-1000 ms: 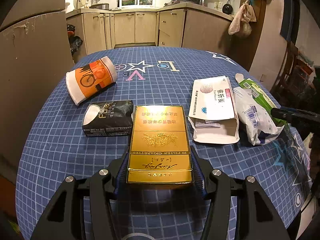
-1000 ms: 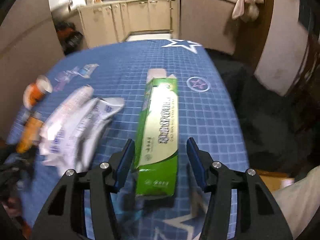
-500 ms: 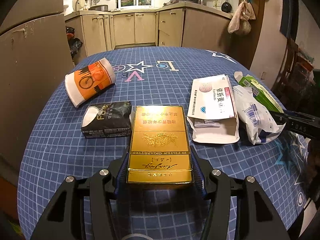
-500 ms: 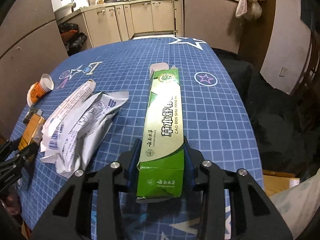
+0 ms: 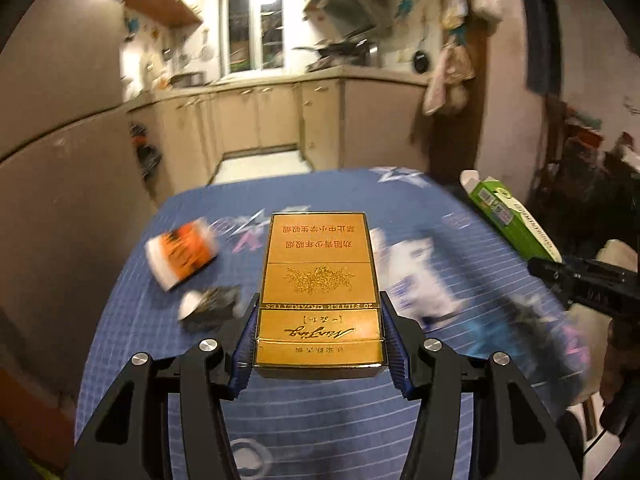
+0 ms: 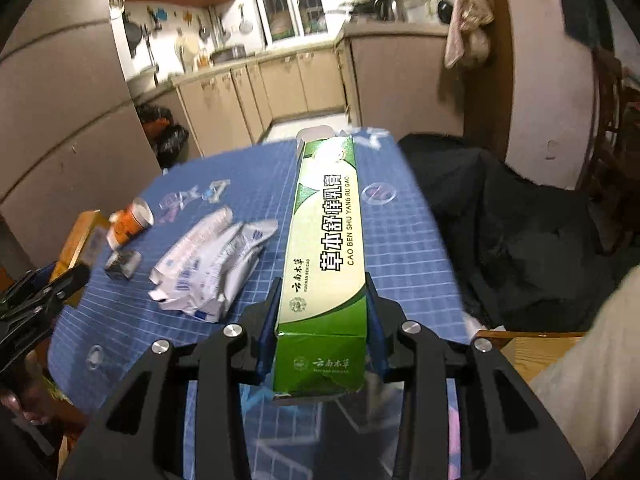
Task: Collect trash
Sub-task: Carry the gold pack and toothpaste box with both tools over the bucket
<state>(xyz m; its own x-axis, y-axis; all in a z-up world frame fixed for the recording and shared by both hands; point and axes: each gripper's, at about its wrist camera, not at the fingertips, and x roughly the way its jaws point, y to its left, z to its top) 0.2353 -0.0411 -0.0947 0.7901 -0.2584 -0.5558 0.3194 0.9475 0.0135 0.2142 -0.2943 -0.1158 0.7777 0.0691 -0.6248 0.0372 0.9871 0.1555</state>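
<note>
My left gripper (image 5: 318, 332) is shut on a gold cigarette pack (image 5: 318, 280) and holds it lifted above the blue table (image 5: 320, 412). My right gripper (image 6: 322, 312) is shut on a long green toothpaste box (image 6: 326, 240), also lifted and tilted up; that box also shows at the right of the left wrist view (image 5: 512, 220). On the table lie an orange paper cup (image 6: 128, 224), a small black pack (image 6: 122, 265) and crumpled white packaging (image 6: 212, 264).
Kitchen cabinets (image 6: 288, 84) stand beyond the table. A dark cloth-covered chair (image 6: 520, 232) sits right of the table. A grey curved wall (image 5: 60, 200) is at the left. A wooden surface (image 6: 532, 350) is at the near right.
Both grippers have risen off the table with their boxes. The right gripper closed on the green box a second ago. The views now look higher into the kitchen.
</note>
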